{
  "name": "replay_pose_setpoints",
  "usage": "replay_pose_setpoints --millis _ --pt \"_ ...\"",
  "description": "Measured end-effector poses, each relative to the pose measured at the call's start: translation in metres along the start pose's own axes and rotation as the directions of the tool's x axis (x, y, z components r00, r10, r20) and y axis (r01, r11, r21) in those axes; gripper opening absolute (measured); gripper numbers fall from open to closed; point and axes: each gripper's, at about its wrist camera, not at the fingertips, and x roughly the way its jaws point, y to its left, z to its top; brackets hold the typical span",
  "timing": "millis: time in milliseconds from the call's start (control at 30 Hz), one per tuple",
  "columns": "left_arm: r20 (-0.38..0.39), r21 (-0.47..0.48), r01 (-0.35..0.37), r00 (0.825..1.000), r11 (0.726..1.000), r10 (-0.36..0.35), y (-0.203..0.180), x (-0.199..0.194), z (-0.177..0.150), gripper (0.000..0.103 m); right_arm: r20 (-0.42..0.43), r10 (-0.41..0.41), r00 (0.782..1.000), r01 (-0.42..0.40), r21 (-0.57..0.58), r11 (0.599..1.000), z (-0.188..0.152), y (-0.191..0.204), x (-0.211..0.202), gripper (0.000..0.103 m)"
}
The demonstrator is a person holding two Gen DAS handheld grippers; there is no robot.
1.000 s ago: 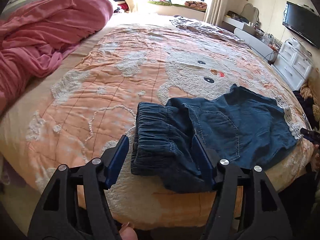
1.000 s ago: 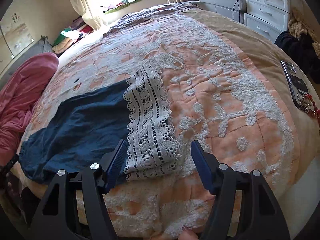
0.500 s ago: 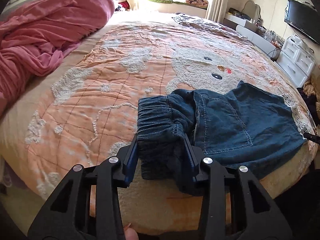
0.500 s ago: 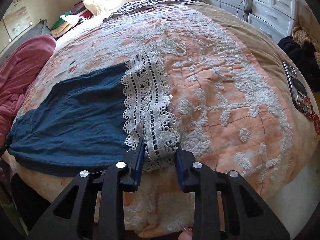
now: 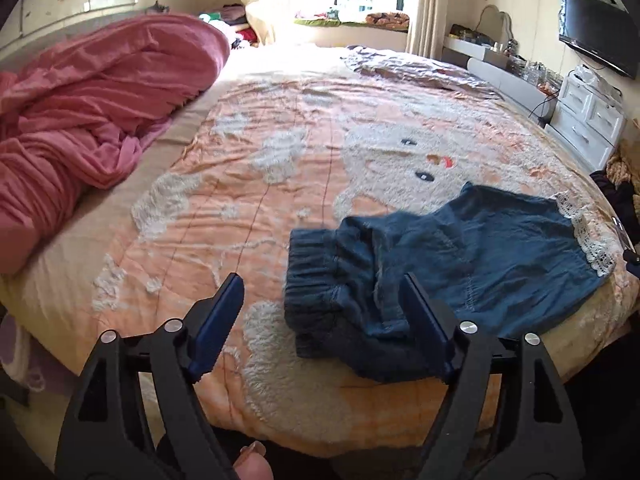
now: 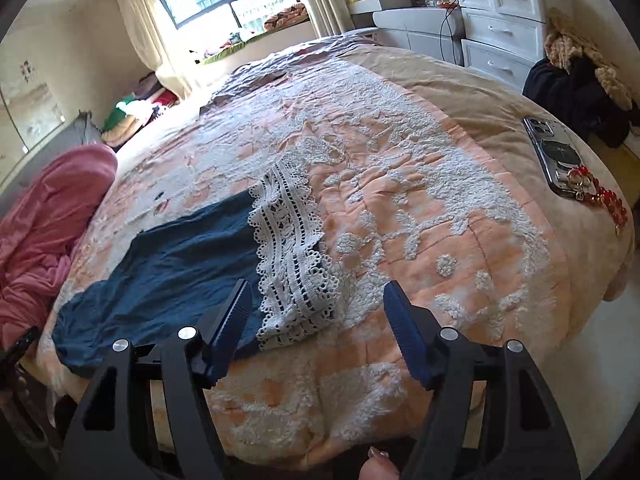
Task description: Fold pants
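Dark blue denim pants (image 5: 460, 264) with white lace hems lie on the peach bedspread near the bed's front edge. In the left wrist view the elastic waistband (image 5: 316, 276) is bunched at the left. My left gripper (image 5: 320, 316) is open and empty, just in front of the waistband. In the right wrist view the pants (image 6: 180, 264) lie left of the lace hem (image 6: 296, 264). My right gripper (image 6: 316, 320) is open and empty, its jaws either side of the hem's near end, pulled back from it.
A pink blanket (image 5: 88, 112) is heaped at the left of the bed. A phone with a red bead strap (image 6: 560, 156) lies at the bed's right edge. White drawers (image 6: 500, 28) and dark clothes (image 6: 576, 92) stand beyond. A TV (image 5: 596, 28) hangs on the wall.
Half a second ago both grippers were closed on the pants, left on the waistband, right on the lace hem. Both have now opened, let go and drawn back and up.
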Motion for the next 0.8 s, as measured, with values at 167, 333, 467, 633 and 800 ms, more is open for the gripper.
replay_pose_setpoints --millis 167,333,467,633,800 --pt "0.046 0.089 0.117 0.991 0.989 -0.122 -0.052 -0.001 0.031 0.091 0.014 0.055 0.998 -0.055 0.034 0.998 -0.012 0.015 -0.002 0.071" --pt "-0.002 0.146 0.249 0.968 0.957 -0.251 -0.111 0.022 0.033 0.092 -0.002 0.06 0.998 -0.059 0.018 0.998 -0.021 0.029 0.004 0.074" --pt "-0.072 0.146 0.338 0.941 0.93 -0.331 -0.146 0.042 0.024 0.093 -0.007 0.03 1.0 -0.029 0.047 0.998 -0.025 0.023 0.009 0.076" --pt "-0.138 0.178 0.384 0.921 0.906 -0.364 -0.179 0.06 0.021 0.093 -0.028 0.024 0.999 -0.021 0.106 0.994 -0.027 0.01 0.018 0.076" --pt "-0.184 0.255 0.416 0.907 0.873 -0.378 -0.226 0.083 0.045 0.093 -0.043 0.028 0.999 -0.024 0.096 0.995 -0.026 0.009 0.027 0.074"
